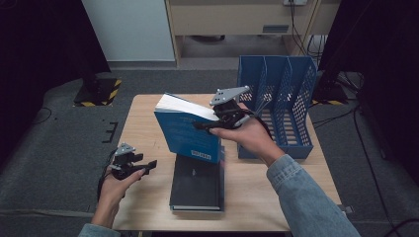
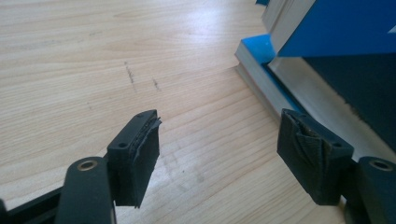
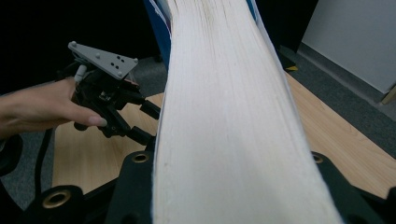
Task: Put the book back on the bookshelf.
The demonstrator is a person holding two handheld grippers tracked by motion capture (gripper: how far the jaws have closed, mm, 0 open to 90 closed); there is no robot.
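Note:
My right gripper (image 1: 206,125) is shut on a thick blue book (image 1: 185,131) and holds it tilted on its lower edge over the middle of the table. In the right gripper view the book's white page edge (image 3: 224,116) runs up between the jaws. Under it lies a dark book (image 1: 196,185), flat, with a blue cover edge showing beneath it. My left gripper (image 1: 147,166) stands open and empty at the table's left side, to the left of the dark book. In the left gripper view its jaws (image 2: 219,158) hover wide apart over bare wood, with the dark book (image 2: 355,88) and the blue book (image 2: 341,28) at the right.
A blue perforated file rack (image 1: 276,98) with three slots stands at the table's back right, just behind my right hand. The wooden table (image 1: 143,113) has bare room at the left and front right. Dark floor and cables surround it.

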